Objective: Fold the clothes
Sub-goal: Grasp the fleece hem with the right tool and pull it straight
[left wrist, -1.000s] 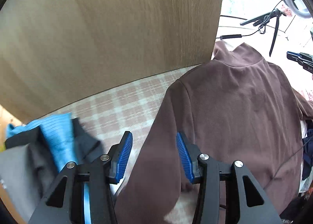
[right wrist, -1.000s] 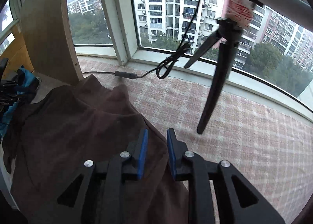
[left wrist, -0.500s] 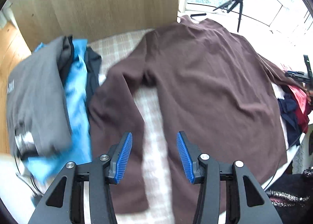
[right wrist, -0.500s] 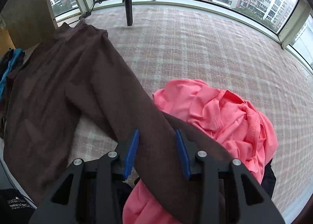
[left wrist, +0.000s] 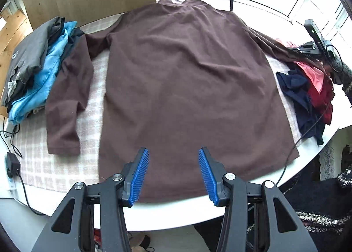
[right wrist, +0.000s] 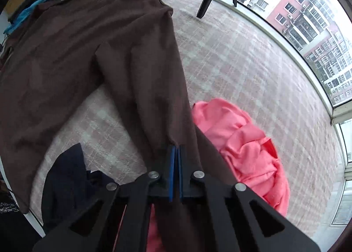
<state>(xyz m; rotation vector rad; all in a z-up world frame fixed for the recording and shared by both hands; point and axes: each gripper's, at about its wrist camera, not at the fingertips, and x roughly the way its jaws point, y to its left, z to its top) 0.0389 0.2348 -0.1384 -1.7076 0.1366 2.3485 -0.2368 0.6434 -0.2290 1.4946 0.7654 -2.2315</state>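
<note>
On the bench (left wrist: 66, 177), over its checked cloth, the brown top (left wrist: 187, 80) lies spread flat, collar at the far edge by the window, hem at the near edge; its long axis runs from near to far. A second ago the left hand-held gripper (left wrist: 173, 172) was low beside the shoulder; it has since drawn back and up above the hem, jaws wide and holding nothing. The right hand-held gripper (right wrist: 176, 172), half a second ago parted around the right sleeve (right wrist: 151, 89), has now pinched shut on it near the cuff, above the pink garment (right wrist: 242, 142). By my judgement the spreading is over and the sleeve is about to be folded in across the body. The left sleeve (left wrist: 66, 102) lies alongside the body, cuff toward the near edge, beside a stack (left wrist: 37, 65) of clothes.
</note>
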